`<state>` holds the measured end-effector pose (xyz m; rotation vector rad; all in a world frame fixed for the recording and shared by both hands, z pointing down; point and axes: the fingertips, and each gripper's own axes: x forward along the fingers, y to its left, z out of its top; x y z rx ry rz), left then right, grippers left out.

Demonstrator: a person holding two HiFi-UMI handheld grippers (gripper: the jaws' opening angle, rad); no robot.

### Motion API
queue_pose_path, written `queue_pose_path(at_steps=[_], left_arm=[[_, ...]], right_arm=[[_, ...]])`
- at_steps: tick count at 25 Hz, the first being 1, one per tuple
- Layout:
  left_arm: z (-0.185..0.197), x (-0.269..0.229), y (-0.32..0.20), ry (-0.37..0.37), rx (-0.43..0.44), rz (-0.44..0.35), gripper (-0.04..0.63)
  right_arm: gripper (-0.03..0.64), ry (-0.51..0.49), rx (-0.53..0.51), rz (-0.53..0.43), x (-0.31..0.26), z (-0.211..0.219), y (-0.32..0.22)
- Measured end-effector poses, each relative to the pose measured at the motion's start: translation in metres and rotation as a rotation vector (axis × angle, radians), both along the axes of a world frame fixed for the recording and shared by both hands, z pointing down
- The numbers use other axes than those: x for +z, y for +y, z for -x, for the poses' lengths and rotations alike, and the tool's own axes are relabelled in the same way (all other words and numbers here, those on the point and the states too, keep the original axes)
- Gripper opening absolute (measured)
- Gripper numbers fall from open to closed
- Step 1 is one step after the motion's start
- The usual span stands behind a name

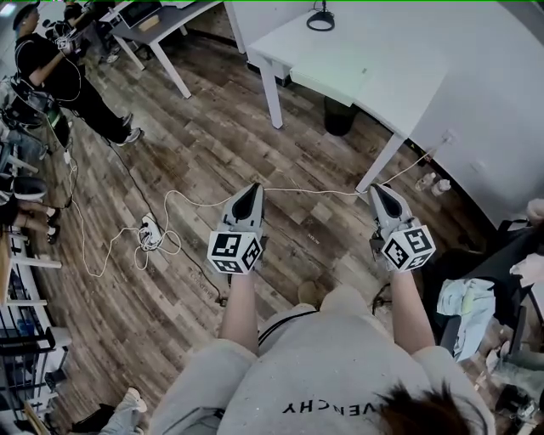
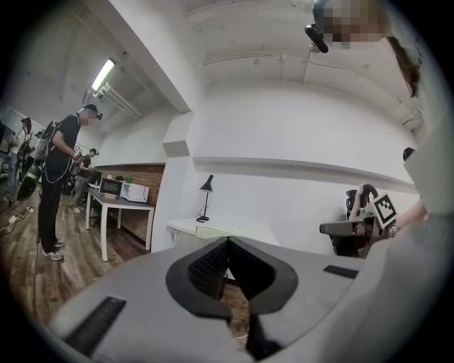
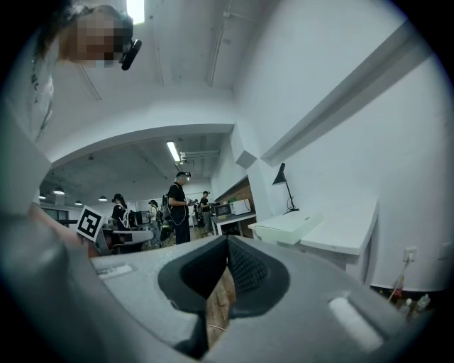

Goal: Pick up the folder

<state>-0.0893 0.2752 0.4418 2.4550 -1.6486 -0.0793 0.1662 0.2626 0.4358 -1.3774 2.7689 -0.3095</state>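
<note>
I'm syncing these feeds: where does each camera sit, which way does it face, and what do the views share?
Head view: on the person's head, looking steeply down at wood floor and white desk; shows forearms, left claw, right claw.
Left gripper view: on the left claw, level along its shut jaws toward the desk and black lamp; right claw at far right.
Right gripper view: on the right claw, level along its shut jaws toward the same desk; left claw at left.
All three share the desk.

Lamp (image 1: 320,17) cut off by the top edge — small items (image 1: 429,182) by the wall too small to tell
</note>
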Motion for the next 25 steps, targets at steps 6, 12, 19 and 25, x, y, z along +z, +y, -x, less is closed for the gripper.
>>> queue_pose_path(at_steps=[6, 12, 19, 25], left_arm=[[0.000, 0.010, -0.013, 0.008, 0.010, 0.019, -0.002], [0.003, 0.009, -0.042, 0.014, 0.006, 0.007, -0.002], [0.010, 0.007, -0.102, 0.021, -0.001, 0.005, -0.002], [0.010, 0.018, -0.157, 0.027, 0.004, 0.028, -0.002]], right_arm=[[-0.003, -0.044, 0.011, 0.031, 0.010, 0.000, -0.015], [0.006, -0.093, 0.021, 0.057, 0.017, 0.003, -0.052], [0.021, -0.188, 0.022, 0.104, 0.020, 0.018, -0.120], [0.023, -0.198, 0.002, 0.154, 0.037, 0.027, -0.180]])
